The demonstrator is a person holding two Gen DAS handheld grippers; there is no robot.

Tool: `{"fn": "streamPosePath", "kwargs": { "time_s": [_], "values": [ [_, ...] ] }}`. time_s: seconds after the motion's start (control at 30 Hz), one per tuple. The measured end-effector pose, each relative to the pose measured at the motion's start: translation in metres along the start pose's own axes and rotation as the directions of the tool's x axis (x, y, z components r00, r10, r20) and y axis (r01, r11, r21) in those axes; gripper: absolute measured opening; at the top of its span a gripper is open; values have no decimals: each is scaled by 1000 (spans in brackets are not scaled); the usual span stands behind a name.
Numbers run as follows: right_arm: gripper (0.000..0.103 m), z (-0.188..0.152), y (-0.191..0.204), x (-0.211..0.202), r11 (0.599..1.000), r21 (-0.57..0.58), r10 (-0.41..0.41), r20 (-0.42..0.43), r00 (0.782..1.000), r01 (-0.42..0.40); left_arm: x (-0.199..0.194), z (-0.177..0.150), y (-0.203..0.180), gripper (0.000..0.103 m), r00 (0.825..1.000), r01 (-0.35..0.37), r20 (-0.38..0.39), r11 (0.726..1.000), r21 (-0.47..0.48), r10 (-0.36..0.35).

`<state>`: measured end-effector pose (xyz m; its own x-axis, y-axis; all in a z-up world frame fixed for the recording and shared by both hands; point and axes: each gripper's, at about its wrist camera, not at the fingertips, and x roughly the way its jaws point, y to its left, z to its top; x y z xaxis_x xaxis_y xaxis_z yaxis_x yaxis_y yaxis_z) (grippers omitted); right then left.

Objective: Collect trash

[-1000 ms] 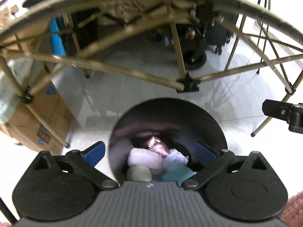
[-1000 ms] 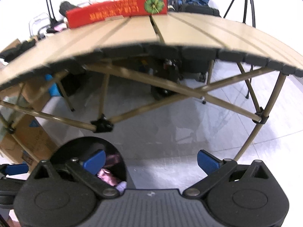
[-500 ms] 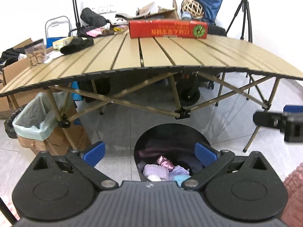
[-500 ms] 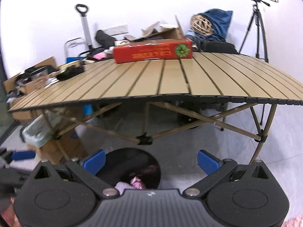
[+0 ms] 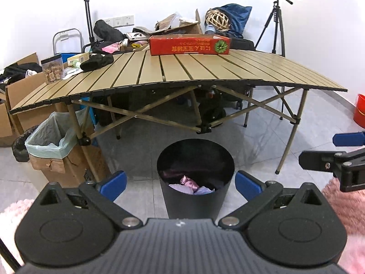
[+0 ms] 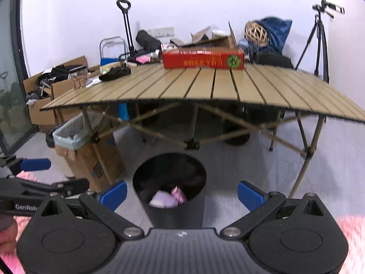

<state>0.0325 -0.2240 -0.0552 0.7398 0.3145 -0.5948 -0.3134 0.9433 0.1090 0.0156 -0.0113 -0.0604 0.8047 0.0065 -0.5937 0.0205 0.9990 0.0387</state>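
Note:
A black round trash bin (image 5: pixel 195 203) (image 6: pixel 173 214) stands on the grey floor in front of the folding table. Crumpled pink and lilac trash (image 5: pixel 190 186) (image 6: pixel 168 197) lies inside it. My left gripper (image 5: pixel 180 185) is open and empty, held above and behind the bin. My right gripper (image 6: pixel 181 194) is open and empty too, at about the same height. The right gripper shows at the right edge of the left wrist view (image 5: pixel 337 157). At the left edge of the right wrist view the left gripper (image 6: pixel 29 178) appears beside part of a hand.
A slatted tan table (image 5: pixel 194 73) (image 6: pixel 228 84) carries a red box (image 5: pixel 189 45) (image 6: pixel 203 59), a jar and black cloth. A cardboard box lined with a green bag (image 5: pixel 52 141) (image 6: pixel 79 134) stands at its left. A tripod (image 5: pixel 280 22), a red bucket (image 5: pixel 359 111) and pink rugs (image 5: pixel 344 203) are around.
Both grippers have risen and pulled back from the bin's mouth. The view went from the table's underside to the whole tabletop, and the bin now looks smaller and farther.

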Motion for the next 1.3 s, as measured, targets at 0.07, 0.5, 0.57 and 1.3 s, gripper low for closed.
{"fn": "streamPosePath", "kwargs": {
  "time_s": [0.07,0.5,0.57,1.3],
  "values": [
    [103,-5,-1,-8,1000,17,-6,-7,1000,6,-7,-4,-1,103,1000,2,6,1000,7,-2],
    [103,-15,7,-33,1000,1,-27,-3,1000,27,-28,-10,-1,103,999,24,38,999,21,-24],
    [103,-15,8,-34,1000,-2,-25,-1,1000,25,-28,-9,-1,103,999,27,38,999,23,-28],
    [103,-14,4,-36,1000,0,-29,4,1000,29,-29,-10,-1,103,999,28,38,999,23,-29]
  ]
}}
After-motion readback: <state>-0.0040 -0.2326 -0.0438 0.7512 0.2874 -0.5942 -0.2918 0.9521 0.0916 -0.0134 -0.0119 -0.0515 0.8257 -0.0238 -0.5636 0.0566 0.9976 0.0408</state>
